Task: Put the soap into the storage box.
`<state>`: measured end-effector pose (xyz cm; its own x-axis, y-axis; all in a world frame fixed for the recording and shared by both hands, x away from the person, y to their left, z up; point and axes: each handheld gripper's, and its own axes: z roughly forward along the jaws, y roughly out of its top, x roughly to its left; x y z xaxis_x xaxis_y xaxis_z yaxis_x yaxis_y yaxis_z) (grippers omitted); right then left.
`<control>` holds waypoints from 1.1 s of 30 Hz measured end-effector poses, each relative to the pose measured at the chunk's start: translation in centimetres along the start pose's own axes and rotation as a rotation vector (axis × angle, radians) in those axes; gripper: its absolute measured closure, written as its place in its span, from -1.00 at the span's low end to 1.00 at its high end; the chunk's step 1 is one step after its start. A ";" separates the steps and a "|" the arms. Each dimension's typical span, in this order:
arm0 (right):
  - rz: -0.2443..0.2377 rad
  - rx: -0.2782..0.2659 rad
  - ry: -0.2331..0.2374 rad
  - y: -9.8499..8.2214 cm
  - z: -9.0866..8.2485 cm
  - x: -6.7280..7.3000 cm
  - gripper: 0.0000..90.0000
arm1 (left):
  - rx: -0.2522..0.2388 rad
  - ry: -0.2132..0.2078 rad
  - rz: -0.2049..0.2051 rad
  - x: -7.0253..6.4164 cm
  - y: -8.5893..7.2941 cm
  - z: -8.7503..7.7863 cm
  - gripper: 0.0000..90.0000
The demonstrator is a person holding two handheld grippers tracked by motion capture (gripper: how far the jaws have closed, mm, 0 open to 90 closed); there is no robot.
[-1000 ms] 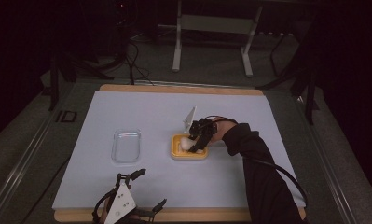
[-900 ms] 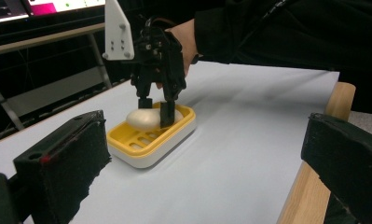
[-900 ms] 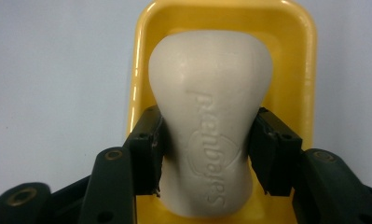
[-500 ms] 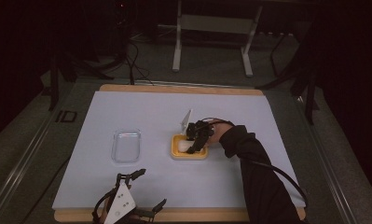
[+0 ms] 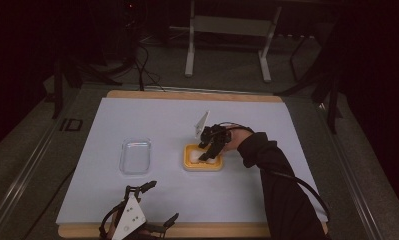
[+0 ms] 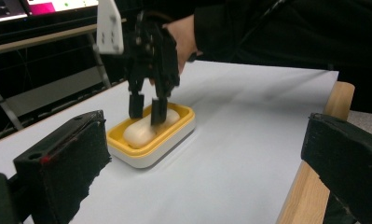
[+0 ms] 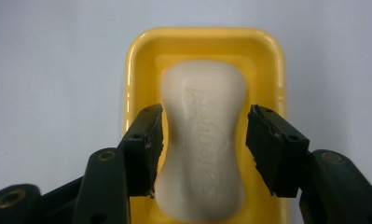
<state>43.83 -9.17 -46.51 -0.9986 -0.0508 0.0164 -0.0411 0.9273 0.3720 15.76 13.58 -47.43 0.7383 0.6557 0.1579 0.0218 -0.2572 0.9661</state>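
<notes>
At the table's near edge the left gripper (image 5: 152, 210) rests, jaws spread wide with nothing between them. Farther in, a black-sleeved forearm reaches from the right and tips the right gripper (image 5: 206, 155) down over the soap (image 7: 203, 140), a smooth, waisted cream bar lying in a glossy yellow dish (image 7: 139, 70). Its jaws have just been opening and straddle the bar, a gap showing at one pad. Left of the dish sits a clear plastic lid (image 5: 135, 156)

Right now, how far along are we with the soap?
Done: the white bar of soap lies in the yellow soap dish. In hand: the right gripper straddles the bar, its jaws just opening, with a gap on the right side. Left: withdraw it; probably fit the clear plastic lid, which lies apart. The left gripper idles, open.
</notes>
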 end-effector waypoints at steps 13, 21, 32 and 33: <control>0.060 -0.018 -0.128 -0.4 -4.3 1.4 -0.04 | 0.002 0.001 -0.005 0.0 0.0 0.1 -0.98; 0.205 -0.041 -0.218 -1.1 -5.9 1.8 -0.36 | 0.007 -0.006 -0.003 0.0 0.0 0.2 -0.98; 0.392 -0.084 -0.227 -3.6 -6.7 2.6 -0.71 | 0.008 -0.003 -0.004 0.0 -0.1 0.2 -0.98; 0.403 -0.081 -0.233 -3.9 -6.6 2.7 -0.71 | 0.008 -0.002 -0.004 0.0 -0.1 0.2 -0.98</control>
<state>41.52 -15.37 -41.77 -0.9158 0.4005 -0.0309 0.3451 0.8238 0.4498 15.91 13.44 -47.53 0.7398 0.6551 0.1536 0.0302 -0.2604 0.9650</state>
